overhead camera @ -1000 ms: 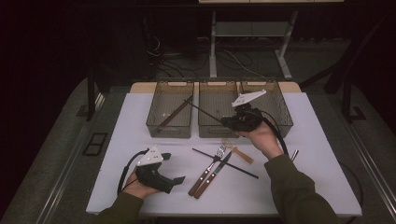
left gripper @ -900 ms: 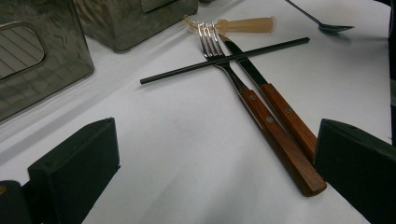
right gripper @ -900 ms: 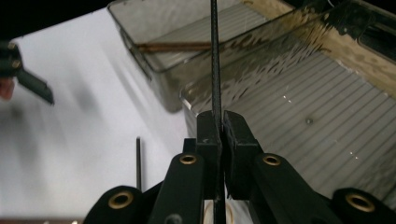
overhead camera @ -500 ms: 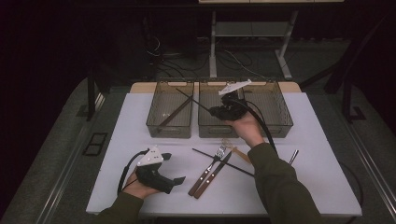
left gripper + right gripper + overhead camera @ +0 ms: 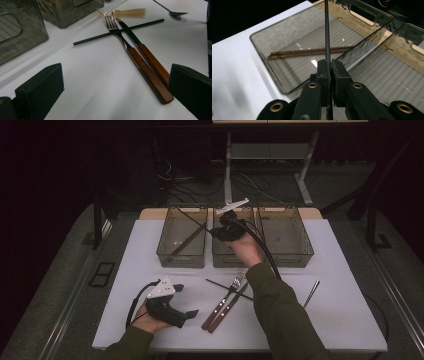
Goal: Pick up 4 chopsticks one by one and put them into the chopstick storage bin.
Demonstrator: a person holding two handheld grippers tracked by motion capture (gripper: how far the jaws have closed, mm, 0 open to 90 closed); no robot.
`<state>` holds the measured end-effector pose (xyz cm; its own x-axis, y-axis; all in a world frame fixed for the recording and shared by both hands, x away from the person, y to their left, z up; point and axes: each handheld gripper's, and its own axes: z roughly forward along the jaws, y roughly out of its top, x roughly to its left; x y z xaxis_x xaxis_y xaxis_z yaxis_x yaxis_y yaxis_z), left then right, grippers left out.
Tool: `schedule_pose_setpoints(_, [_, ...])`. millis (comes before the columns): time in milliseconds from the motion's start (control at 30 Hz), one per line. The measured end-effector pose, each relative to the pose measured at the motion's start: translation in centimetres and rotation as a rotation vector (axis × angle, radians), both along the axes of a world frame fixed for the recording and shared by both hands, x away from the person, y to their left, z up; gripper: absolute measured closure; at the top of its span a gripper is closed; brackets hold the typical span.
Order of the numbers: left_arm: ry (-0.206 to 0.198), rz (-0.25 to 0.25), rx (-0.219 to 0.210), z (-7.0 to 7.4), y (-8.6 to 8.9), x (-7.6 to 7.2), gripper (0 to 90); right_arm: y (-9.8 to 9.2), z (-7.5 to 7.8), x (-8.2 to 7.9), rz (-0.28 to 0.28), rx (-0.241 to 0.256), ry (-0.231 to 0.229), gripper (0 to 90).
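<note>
- Right gripper (image 5: 329, 71): clamped on black chopstick (image 5: 327, 32), held over left bin (image 5: 265, 37) (brown chopsticks (image 5: 309, 52) lying inside).
- Left gripper (image 5: 170, 307): jaws apart, resting on white table (image 5: 150, 250).
- Near it: fork (image 5: 117, 32), knife (image 5: 140, 46), second black chopstick (image 5: 100, 36) crossing both.

Left tongs (image 5: 192, 313): matte black body, blocky pistol-like shape, two thick square-ended black jaw blocks. Grey three-cornered plate on top. Black cable loops out from the rear.

Right tongs (image 5: 328, 68): same black build. Two narrow black pads on black link arms. Four brass-coloured round rivets or bushings on the arms, two inner and two outer. Pale grey plate on top; black cable trails back along the forearm.

Person: long olive-green sleeves on both forearms, cuffs at the wrists. Hands bare, no gloves.
</note>
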<state>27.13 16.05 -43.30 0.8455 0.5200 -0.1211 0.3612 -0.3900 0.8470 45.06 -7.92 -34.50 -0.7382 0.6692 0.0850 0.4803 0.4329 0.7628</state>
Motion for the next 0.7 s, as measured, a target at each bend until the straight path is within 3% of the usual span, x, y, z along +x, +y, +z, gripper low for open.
schedule_pose_setpoints(433, [0.0, -0.01, 0.007, 0.1, 0.1, -0.1, 0.0, 5.1, -1.1, 2.0, 0.001, -0.009, 0.022, 85.7])
schedule_pose_setpoints(700, [-0.006, -0.016, 0.014, 0.1, 0.1, 0.0, 0.0, 7.1, -1.8, 2.7, 0.001, -0.008, 0.04, 85.7])
